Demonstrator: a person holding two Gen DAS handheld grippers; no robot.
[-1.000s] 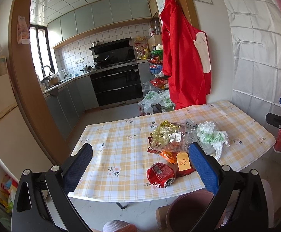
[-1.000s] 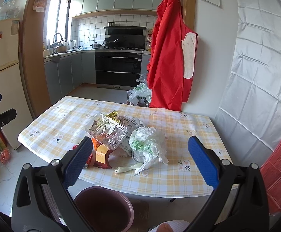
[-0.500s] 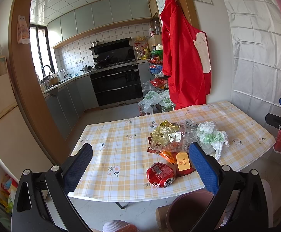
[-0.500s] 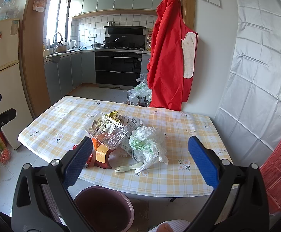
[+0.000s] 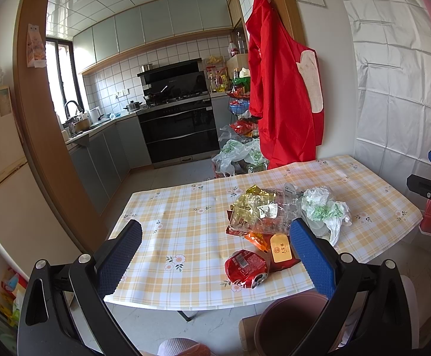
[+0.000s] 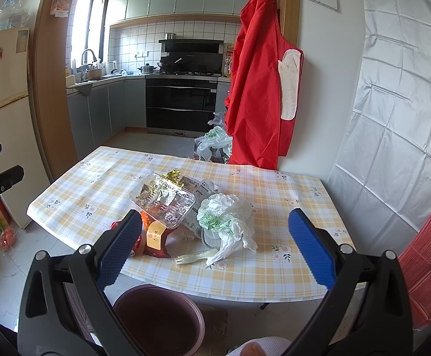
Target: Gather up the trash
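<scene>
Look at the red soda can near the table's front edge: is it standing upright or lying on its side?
Lying on its side. The crushed red can rests lengthwise on the checked tablecloth, its top end facing the table's near edge.

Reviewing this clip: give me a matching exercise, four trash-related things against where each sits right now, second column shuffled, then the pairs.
Things:
1. crushed red can
2. clear plastic clamshell
3. white plastic fork
4. brown bin

Places:
A. on the floor below the table's near edge
B. on top of the wrapper pile, mid-table
C. on the tablecloth near the edge, just in front of the crumpled white bag
D. lying on its side at the near edge, on the left end of the pile

Pairs: 1-D, 2-B, 3-C, 4-A
</scene>
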